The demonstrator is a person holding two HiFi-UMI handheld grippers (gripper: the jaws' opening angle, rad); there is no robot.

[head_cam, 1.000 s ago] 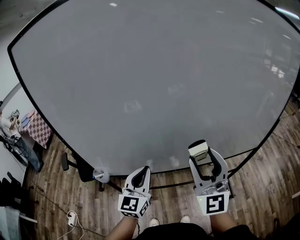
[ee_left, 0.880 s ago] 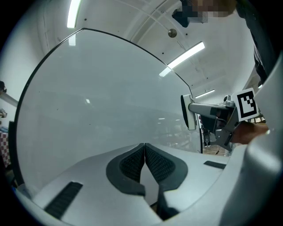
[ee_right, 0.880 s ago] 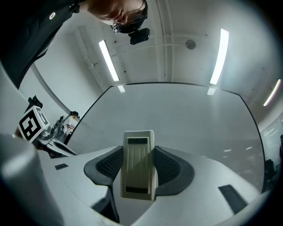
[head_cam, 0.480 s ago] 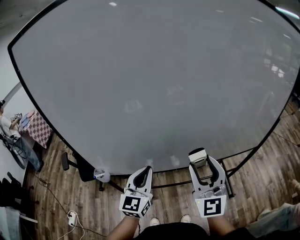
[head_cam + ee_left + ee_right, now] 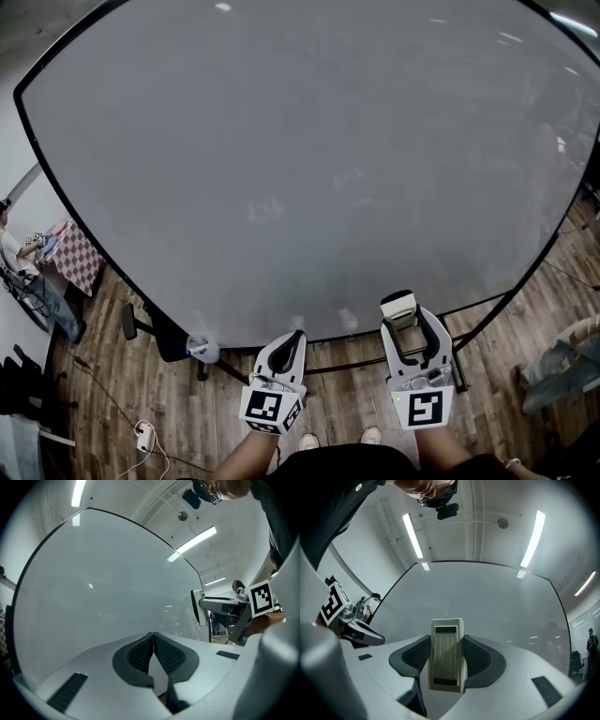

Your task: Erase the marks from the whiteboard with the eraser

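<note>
- The right gripper clamps the eraser by its long sides, one end projecting forward, probably so its face can meet the whiteboard.
- Eraser position: at the whiteboard's lower edge, right of centre. Contact cannot be confirmed.
- The left gripper is closed on nothing and held below that edge, apparently idle.
- No marks are discernible on the whiteboard.

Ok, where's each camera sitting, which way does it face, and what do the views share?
Head view: on the person's head, looking forward and down at the whiteboard; shows both forearms, the left tongs shut and the right tongs gripping the eraser.
Left gripper view: rides the left tongs, facing the whiteboard; the right tongs show at right.
Right gripper view: rides the right tongs, facing the whiteboard past the eraser; the left tongs show at left.
Shared: all see the whiteboard.
</note>
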